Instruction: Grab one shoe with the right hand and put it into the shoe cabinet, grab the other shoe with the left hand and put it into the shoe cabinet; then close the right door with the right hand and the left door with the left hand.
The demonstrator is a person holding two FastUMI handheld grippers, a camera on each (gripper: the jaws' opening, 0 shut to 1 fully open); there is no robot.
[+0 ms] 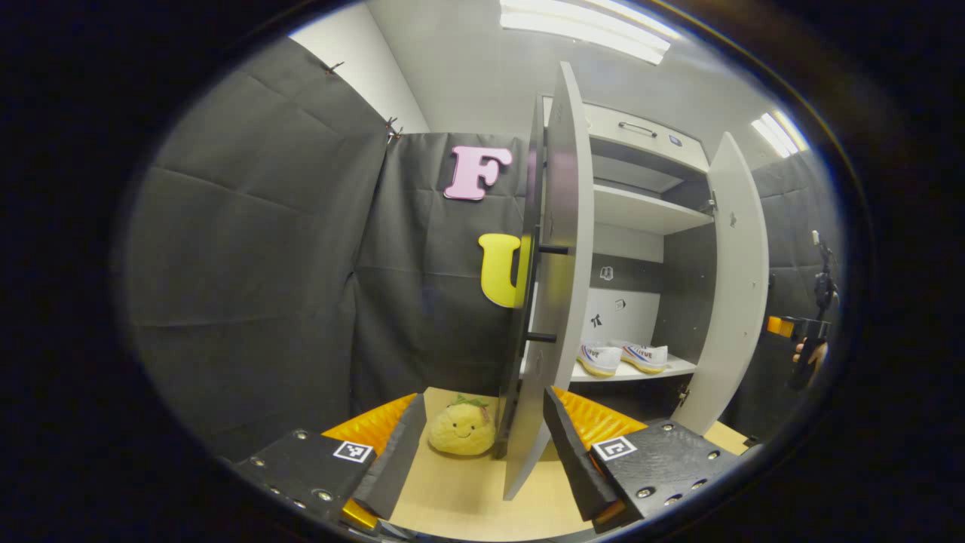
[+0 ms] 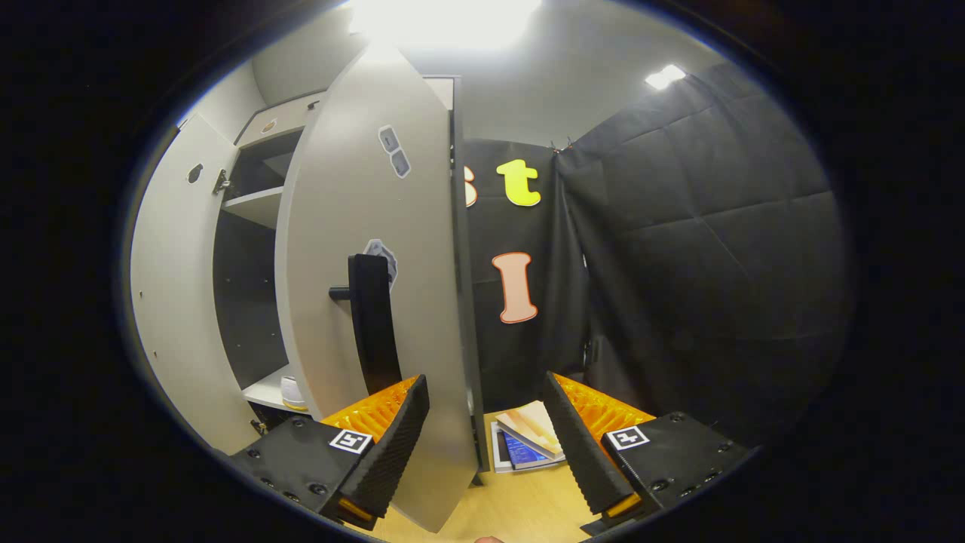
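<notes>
In the left gripper view, the left gripper (image 1: 482, 445) is holding its ribbed fingers apart, the edge of the smooth pale left door (image 1: 554, 286) standing between them. At two o'clock, two white shoes (image 1: 622, 357) are sitting side by side on a flat shelf (image 1: 656, 371) inside the shoe cabinet (image 1: 648, 219). A soft yellow plush toy (image 1: 461, 427) is resting on the wooden floor. In the right gripper view, the right gripper (image 2: 486, 437) is spreading its fingers around the right door (image 2: 377, 286) edge, beside its long dark handle (image 2: 373, 320).
</notes>
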